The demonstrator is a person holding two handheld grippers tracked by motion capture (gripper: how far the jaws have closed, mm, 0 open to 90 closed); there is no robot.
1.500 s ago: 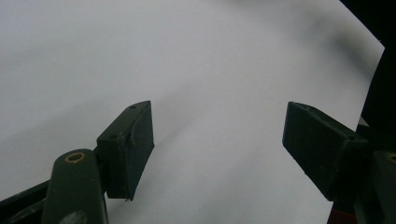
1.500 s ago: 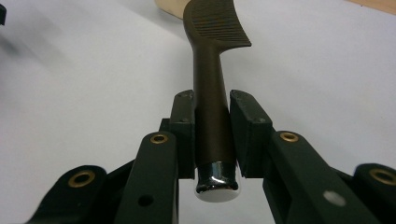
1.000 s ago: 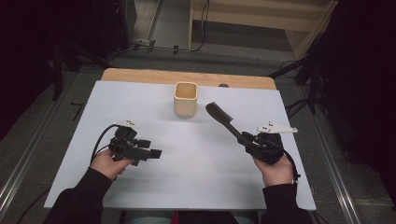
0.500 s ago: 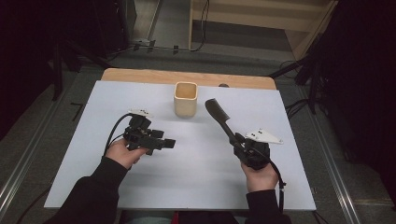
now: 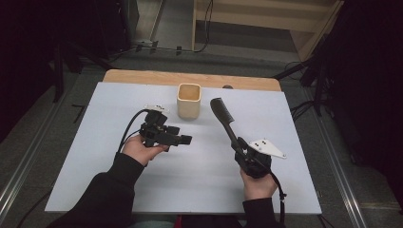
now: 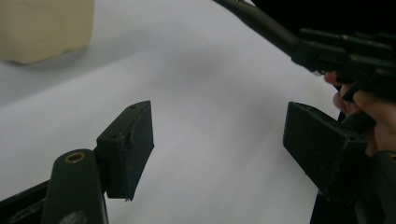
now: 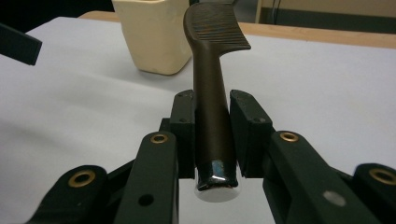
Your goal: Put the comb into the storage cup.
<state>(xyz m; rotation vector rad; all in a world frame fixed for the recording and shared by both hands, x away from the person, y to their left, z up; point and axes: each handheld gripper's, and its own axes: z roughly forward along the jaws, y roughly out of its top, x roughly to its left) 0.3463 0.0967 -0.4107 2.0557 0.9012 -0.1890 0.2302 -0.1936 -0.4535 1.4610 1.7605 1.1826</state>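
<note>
a pale grey mat (image 5: 142,190) covers a wooden table (image 5: 142,76) in a dim room, and a cream square cup (image 5: 189,100) stands upright near the far edge. the right gripper (image 7: 212,128) has its jaws pinched on the handle of a dark comb (image 5: 223,116), which juts forward and up with its toothed head just beside the cup, a little to the right of it. the left gripper (image 5: 183,140) hovers over the mat nearer the person, jaws spread and holding nothing. the step looks like dropping the comb into the cup. to do it well, lift the head above the rim, tip the handle toward upright over the opening, lower it inside, and only then let go. the cup seems light, so the spread gripper could steady its side against tipping.
</note>
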